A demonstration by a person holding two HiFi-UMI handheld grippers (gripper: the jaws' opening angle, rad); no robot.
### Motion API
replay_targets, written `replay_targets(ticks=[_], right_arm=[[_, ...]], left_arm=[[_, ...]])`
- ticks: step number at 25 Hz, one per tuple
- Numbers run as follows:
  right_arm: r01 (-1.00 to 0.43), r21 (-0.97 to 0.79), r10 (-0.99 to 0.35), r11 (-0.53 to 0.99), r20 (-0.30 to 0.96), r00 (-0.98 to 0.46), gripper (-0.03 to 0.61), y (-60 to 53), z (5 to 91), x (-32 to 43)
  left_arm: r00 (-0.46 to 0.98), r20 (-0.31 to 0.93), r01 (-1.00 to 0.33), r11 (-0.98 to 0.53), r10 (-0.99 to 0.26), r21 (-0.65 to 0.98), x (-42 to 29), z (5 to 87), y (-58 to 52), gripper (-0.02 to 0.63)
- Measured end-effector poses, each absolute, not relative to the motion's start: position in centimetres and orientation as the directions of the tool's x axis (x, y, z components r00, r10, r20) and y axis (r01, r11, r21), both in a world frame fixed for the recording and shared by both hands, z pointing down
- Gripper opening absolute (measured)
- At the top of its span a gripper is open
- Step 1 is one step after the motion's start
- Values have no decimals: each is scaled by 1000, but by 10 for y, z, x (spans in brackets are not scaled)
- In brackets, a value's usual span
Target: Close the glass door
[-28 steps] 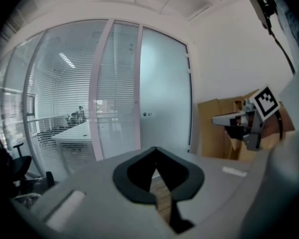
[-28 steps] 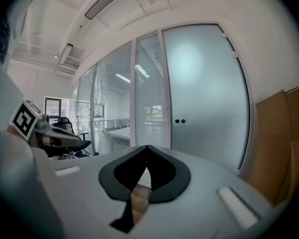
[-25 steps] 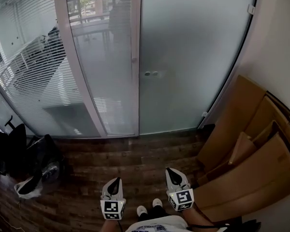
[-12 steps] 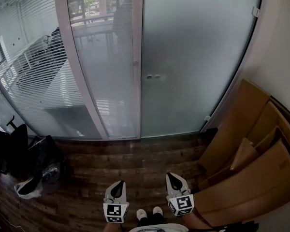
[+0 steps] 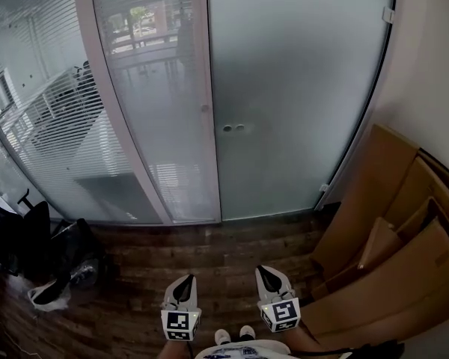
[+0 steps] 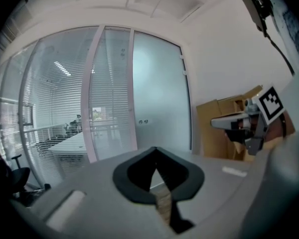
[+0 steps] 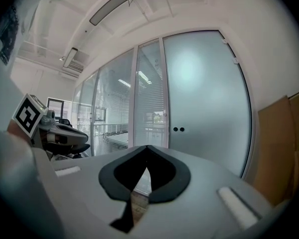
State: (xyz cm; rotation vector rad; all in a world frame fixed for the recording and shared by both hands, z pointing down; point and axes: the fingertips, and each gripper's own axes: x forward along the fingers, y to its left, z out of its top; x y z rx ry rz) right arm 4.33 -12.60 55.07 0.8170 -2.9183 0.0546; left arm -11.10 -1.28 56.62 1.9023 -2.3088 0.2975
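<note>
The frosted glass door [image 5: 299, 103] fills the middle and right of the head view, with two small round fittings [image 5: 233, 128] near its left edge. That edge lies against the pale upright frame [image 5: 203, 103], and no gap shows. My left gripper [image 5: 183, 285] and right gripper [image 5: 268, 274] hang low over the wooden floor, well short of the door. Both are shut with nothing in them. The left gripper view shows the door [image 6: 159, 98] beyond the closed left gripper [image 6: 155, 149]. The right gripper view shows the door [image 7: 204, 93] beyond the closed right gripper [image 7: 147, 147].
Flattened cardboard boxes [image 5: 389, 230] lean against the right wall. A glass partition with blinds [image 5: 67, 118] runs along the left, with black chairs and bags [image 5: 37, 253] at its foot. Dark wooden floor [image 5: 209, 249] lies between me and the door.
The door's lower edge sits lower in the picture than a second ago. Both grippers have drifted slightly up in the view and stay shut.
</note>
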Motion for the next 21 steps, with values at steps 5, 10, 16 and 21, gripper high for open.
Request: replay_targets(ticks=[5,10,16,21], right_arm=[[-510,-11,-506,860,96,-857,6,-136,544,46],[-511,-23,-507,859,90,-857,6,-144,545,49],[-521,-34,-518,853,75,-852,6,-153,543,55],[-532,-36,-528,846,78,-846,6,-161,544,68]], left_arm=[[-196,231,-981,188,-953,-53,-105,559,-21,0],[-195,218,-980,181,-956,-85,-103,547,-31,0],[-188,217,-981,175,-958,-78,-98,544,-40,0],[-174,217,-984,161,-960,-77,-87,546,-48,0]])
